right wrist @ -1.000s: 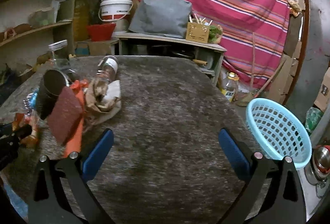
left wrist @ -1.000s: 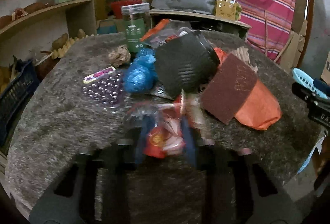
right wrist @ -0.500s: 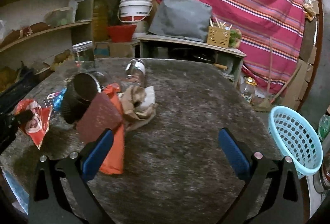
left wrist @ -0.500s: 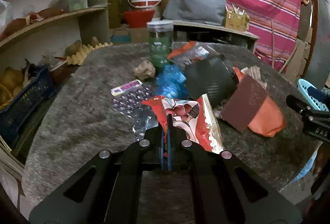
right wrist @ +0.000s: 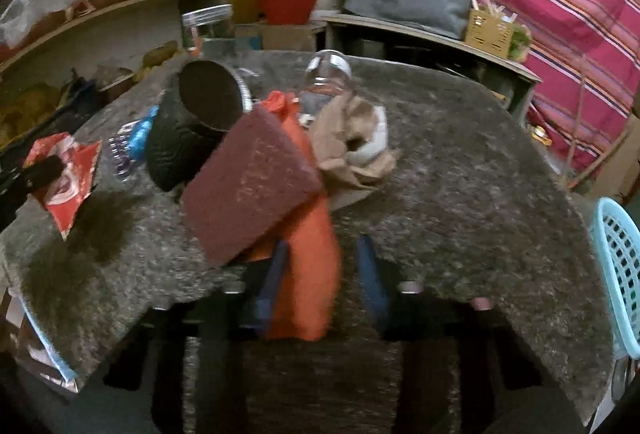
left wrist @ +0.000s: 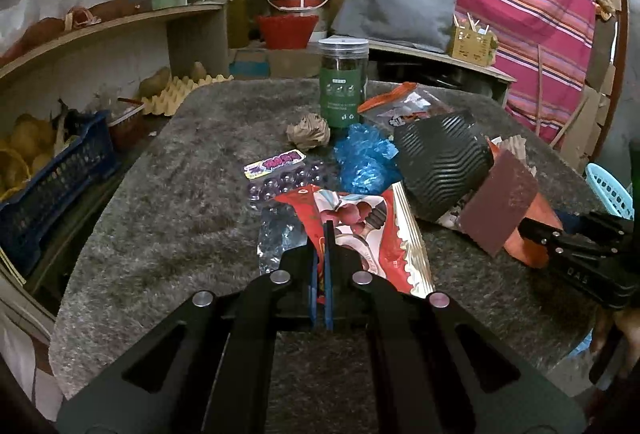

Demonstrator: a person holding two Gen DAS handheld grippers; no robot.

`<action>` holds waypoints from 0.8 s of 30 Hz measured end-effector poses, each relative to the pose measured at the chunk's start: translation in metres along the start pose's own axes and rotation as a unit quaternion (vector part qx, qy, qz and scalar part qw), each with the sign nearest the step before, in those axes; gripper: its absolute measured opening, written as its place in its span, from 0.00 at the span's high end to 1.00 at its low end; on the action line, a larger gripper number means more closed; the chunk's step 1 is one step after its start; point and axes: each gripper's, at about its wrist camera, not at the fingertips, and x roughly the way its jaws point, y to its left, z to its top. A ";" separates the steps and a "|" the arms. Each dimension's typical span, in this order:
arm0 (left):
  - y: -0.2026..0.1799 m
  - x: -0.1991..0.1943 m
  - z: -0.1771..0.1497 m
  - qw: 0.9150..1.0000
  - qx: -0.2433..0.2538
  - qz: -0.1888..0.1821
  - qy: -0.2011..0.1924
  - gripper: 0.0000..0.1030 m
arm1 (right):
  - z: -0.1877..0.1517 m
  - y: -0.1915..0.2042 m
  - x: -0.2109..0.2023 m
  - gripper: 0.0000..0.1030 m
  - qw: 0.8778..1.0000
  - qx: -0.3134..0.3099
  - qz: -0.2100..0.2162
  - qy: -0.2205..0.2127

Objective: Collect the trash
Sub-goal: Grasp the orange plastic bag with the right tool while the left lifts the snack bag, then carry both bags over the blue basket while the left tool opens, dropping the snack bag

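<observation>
Red wrapper sits lower centre of the left view, lifted off the grey table, its near edge pinched in the left gripper, whose jaws are closed flat on it. In the right view the same wrapper shows at far left, hanging clear above its own shadow.

Orange bag lies lower centre of the right view, under the brown pad. Right gripper straddles the bag's near end; jaws apart, blue fingers either side, not seen gripping. Frame is blurred, so contact cannot be told.

Judgement: to do this step well, close on the bag's free end only, clear of the pad and the black cup leaning on the pile, then draw out low and slow so the pile does not topple. Basket waits at the right edge, off the table: likely drop point for both pieces.

Pose: left tool level, pointing up-frame along the table's centre; right tool low at the near edge, angled toward the pile, seen at right in the left view.
</observation>
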 end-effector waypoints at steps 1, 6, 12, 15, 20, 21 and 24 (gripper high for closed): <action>0.001 -0.001 0.000 1.000 -0.002 0.000 -0.001 0.99 | 0.000 0.002 -0.003 0.89 1.000 -0.008 0.000 -0.003; -0.001 -0.005 0.005 1.000 -0.007 0.003 -0.013 0.99 | 0.003 0.004 -0.022 0.97 0.999 -0.015 0.005 -0.039; -0.010 -0.014 0.012 0.999 -0.003 0.008 -0.039 0.99 | 0.016 -0.016 -0.049 0.98 0.996 0.008 0.005 -0.085; -0.018 -0.017 0.021 0.999 -0.004 0.006 -0.048 0.99 | 0.021 -0.032 -0.059 0.98 0.995 0.027 0.007 -0.100; -0.037 -0.031 0.037 0.997 0.001 -0.006 -0.076 0.99 | 0.033 -0.069 -0.078 0.98 0.991 0.053 0.002 -0.121; -0.043 -0.032 0.041 0.997 0.005 -0.006 -0.080 0.99 | 0.035 -0.079 -0.083 0.98 0.990 0.060 0.000 -0.127; -0.063 -0.031 0.051 0.996 0.008 -0.013 -0.086 0.99 | 0.041 -0.110 -0.097 0.98 0.986 0.083 0.000 -0.143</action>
